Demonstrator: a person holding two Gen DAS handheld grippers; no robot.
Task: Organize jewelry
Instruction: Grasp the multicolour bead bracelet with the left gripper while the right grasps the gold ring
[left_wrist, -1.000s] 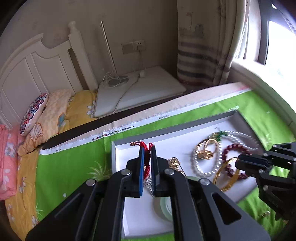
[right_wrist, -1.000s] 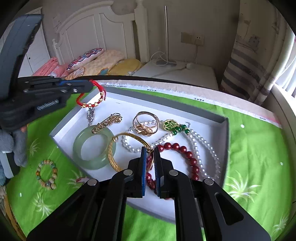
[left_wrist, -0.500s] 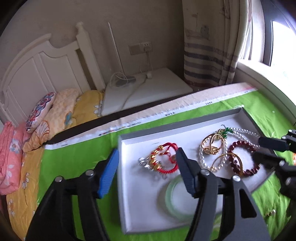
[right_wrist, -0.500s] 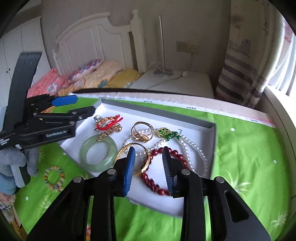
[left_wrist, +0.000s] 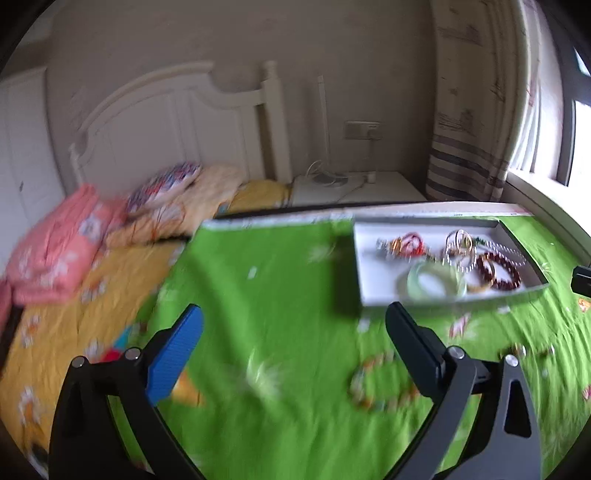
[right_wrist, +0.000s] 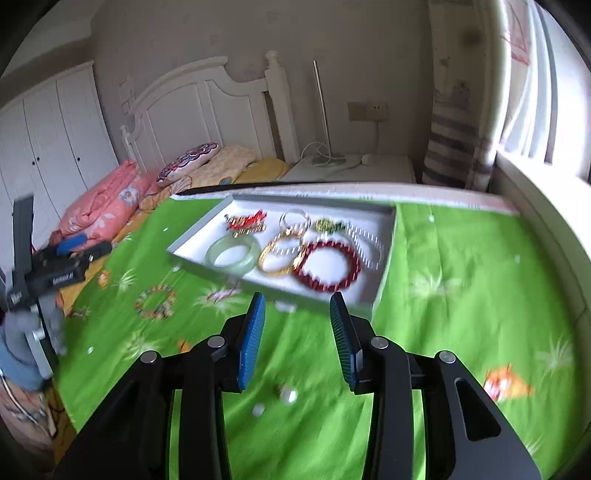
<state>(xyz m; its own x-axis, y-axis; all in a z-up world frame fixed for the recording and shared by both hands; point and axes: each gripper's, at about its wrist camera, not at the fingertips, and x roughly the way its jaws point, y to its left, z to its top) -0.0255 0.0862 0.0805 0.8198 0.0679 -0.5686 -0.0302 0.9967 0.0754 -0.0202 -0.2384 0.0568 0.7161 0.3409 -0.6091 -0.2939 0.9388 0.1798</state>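
Jewelry lies gathered in a shallow white tray (right_wrist: 384, 254) on the green cloth (right_wrist: 461, 302) that covers the worktop, just beyond the tips of the right tongs (right_wrist: 297, 339) and ahead and to the right of the left tongs (left_wrist: 291, 350). Both tongs hover over bare cloth with nothing between their jaws; the left pair is spreading very wide, the right pair is opening to a moderate gap. Inside the tray, nearest the right tongs, sit a dark red bead bracelet (right_wrist: 327, 267), a gold bangle (right_wrist: 282, 258) and a pale green bangle (right_wrist: 232, 254), with a string of pearls (right_wrist: 369, 243) farther off on the right. At the tray's far side lies a red cord bracelet (right_wrist: 246, 220). Outside the tray, a multicoloured bead bracelet (right_wrist: 155, 302) rests on the cloth to the left of the right tongs.
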